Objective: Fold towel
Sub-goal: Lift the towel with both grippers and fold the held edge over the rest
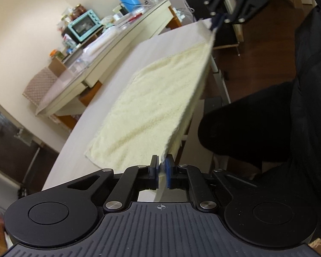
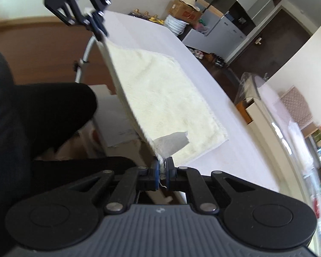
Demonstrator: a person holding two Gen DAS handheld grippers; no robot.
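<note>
Left gripper point(image 1: 162, 167): jaws pinched tight on one near corner of the towel point(image 1: 152, 98), cloth caught between the blue pads. Right gripper point(image 2: 163, 169): clamped on the other near corner, a fabric tag point(image 2: 171, 142) sticking up just past the pads.

Between the two grips the near edge hangs lifted and fairly taut, off the table's near side. The rest of the towel slopes down onto the table point(image 1: 109, 98) and lies flat there, far edge resting on the surface.

Handling, as a judgement: pale terry, light, fully limp, no stiffness of its own. It sags wherever unsupported, so the lifted edge keeps its line only while both corners stay apart under mild tension. The pile looks grippy, not slick; slipping seems unlikely with the pads this deep. Corners are the right hold. The tag corner is thicker, possibly a firmer bite.

Person's dark sleeve point(image 1: 246, 124) near the table edge.
</note>
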